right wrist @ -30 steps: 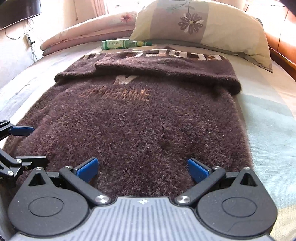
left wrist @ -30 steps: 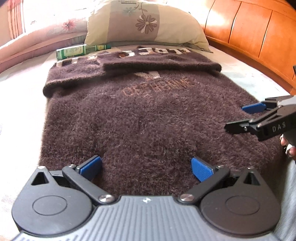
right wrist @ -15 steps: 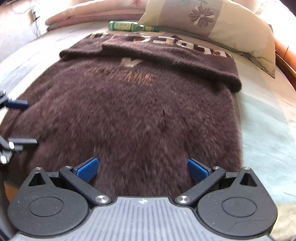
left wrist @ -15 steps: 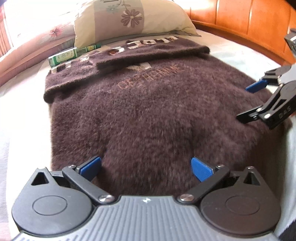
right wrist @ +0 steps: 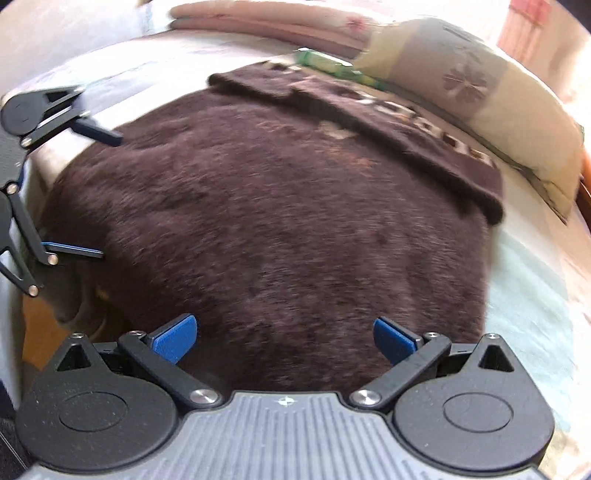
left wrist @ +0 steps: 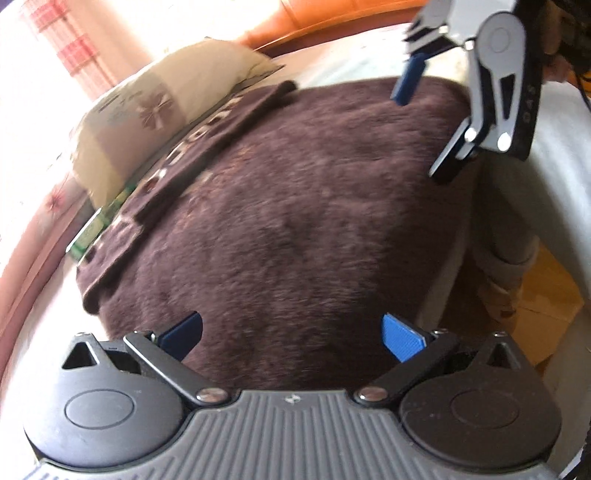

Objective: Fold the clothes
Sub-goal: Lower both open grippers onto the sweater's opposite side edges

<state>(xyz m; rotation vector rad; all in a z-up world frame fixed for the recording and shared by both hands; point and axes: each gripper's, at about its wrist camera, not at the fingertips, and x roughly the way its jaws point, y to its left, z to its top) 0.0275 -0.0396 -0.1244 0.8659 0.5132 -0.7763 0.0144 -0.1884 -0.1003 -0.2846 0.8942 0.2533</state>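
Note:
A dark brown fuzzy sweater [left wrist: 295,206] lies flat on the bed, its sleeves folded across the far end near the pillow; it also fills the right wrist view [right wrist: 280,206]. My left gripper [left wrist: 291,334] is open and empty over the sweater's near hem at its left corner, and shows at the left edge of the right wrist view [right wrist: 96,192]. My right gripper [right wrist: 284,336] is open and empty over the near hem at the right corner. It shows in the left wrist view [left wrist: 424,129] with jaws wide apart, above the sweater's right edge.
A floral pillow [left wrist: 166,107] lies past the sweater, with a green bottle [right wrist: 328,66] beside it. A wooden headboard [left wrist: 332,14] stands to the right. The bed's near edge drops to a wooden floor [left wrist: 546,295]. A pink folded quilt [right wrist: 277,22] lies at the back.
Both grippers have tilted and swung outward, so each view is rotated. The right gripper has risen in the left wrist view. Both stay open; the sweater has not moved.

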